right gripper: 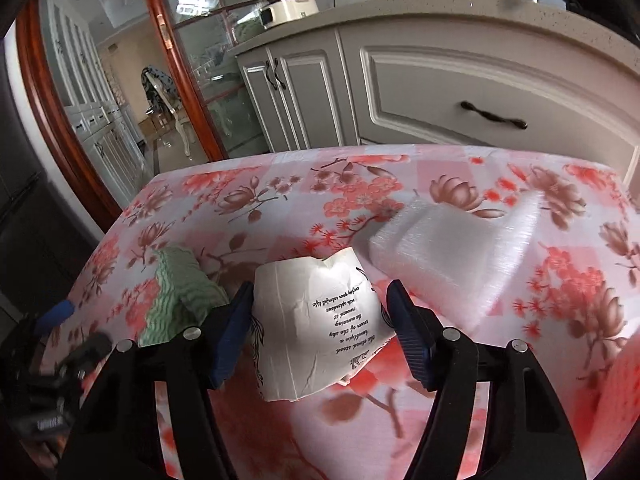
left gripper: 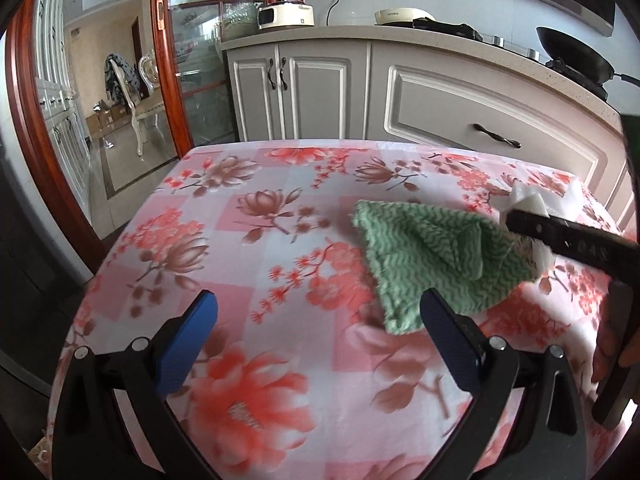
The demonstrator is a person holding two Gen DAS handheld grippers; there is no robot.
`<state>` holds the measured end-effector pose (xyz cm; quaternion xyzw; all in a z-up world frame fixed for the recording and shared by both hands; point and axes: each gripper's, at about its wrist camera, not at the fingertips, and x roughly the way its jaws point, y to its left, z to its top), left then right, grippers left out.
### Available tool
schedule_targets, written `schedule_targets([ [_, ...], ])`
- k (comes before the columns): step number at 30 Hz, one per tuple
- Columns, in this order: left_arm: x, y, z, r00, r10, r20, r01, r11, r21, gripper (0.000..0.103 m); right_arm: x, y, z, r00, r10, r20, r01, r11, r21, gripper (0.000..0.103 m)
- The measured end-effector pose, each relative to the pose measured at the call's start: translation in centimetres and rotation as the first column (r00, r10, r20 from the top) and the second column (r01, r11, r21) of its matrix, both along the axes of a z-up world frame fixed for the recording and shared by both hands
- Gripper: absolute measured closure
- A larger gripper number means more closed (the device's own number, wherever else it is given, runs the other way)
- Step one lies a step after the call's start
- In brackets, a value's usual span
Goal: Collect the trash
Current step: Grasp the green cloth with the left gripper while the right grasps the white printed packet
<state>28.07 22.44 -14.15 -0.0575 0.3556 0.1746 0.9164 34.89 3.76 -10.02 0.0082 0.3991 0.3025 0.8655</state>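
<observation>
Straddling a crumpled paper (right gripper: 320, 320), right hand-held gripper (right gripper: 320, 312) gapes, pads not visibly pressing. Left hand-held gripper (left gripper: 320, 332) gapes over bare surface (left gripper: 248, 240), green cloth (left gripper: 432, 256) right of centre, far edge clear.

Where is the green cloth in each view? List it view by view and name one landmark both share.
Left wrist view: the green cloth lies right of centre on the floral tablecloth, just beyond the left gripper's right finger.
Right wrist view: the green cloth sits at lower left, beside the right gripper's left finger and left of the crumpled printed paper.
Shared landmark: the white appliance on the counter.
</observation>
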Motion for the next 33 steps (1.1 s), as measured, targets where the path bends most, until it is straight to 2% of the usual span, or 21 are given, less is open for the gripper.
schedule_targets([
  [11,6.3,-3.9,0.9,0.996,-0.081,0.033,0.083,0.995,-0.058,0.005,-2.7,-7.4,0.9,0.998,-0.057,0.012,0.057,0.998,0.011,0.039],
  [15,9.6,-5.3,0.1,0.996,-0.08,-0.035,0.079,0.996,-0.041,0.005,-3.2,-9.5,1.6,0.996,-0.082,0.026,0.081,0.996,0.021,0.039],
  [17,10.1,-5.5,-0.4,0.996,-0.076,-0.041,0.075,0.996,-0.041,0.007,-3.4,-10.1,2.0,0.995,-0.088,0.038,0.087,0.996,0.025,0.039],
  [18,10.2,-5.5,-0.6,0.996,-0.075,-0.051,0.074,0.997,-0.039,0.015,-3.4,-10.4,2.2,0.995,-0.092,0.043,0.09,0.996,0.028,0.039],
  [20,10.4,-5.7,-1.3,0.991,-0.094,-0.1,0.091,0.995,-0.042,0.04,-3.5,-10.8,2.5,0.994,-0.098,0.044,0.096,0.994,0.043,0.039],
  [22,9.7,-5.8,-2.0,0.986,-0.108,-0.127,0.103,0.994,-0.047,0.044,-3.7,-11.2,2.7,0.994,-0.101,0.044,0.099,0.993,0.057,0.039],
  [25,8.1,-5.9,-2.6,0.984,-0.126,-0.13,0.12,0.991,-0.055,0.058,-4.2,-11.2,3.0,0.994,-0.096,0.048,0.093,0.993,0.072,0.039],
  [27,6.9,-6.2,-2.5,0.98,-0.153,-0.126,0.149,0.988,-0.041,0.079,-4.6,-10.9,3.2,0.994,-0.091,0.053,0.087,0.993,0.075,0.039],
  [29,5.9,-6.4,-2.3,0.978,-0.169,-0.123,0.166,0.985,-0.035,0.091,-5.4,-10.7,3.6,0.995,-0.083,0.061,0.078,0.994,0.076,0.039],
  [33,3.2,-7.3,-1.1,0.975,-0.208,-0.076,0.208,0.978,-0.006,0.095,-7.2,-10.5,4.6,0.993,-0.074,0.089,0.067,0.995,0.073,0.039],
])
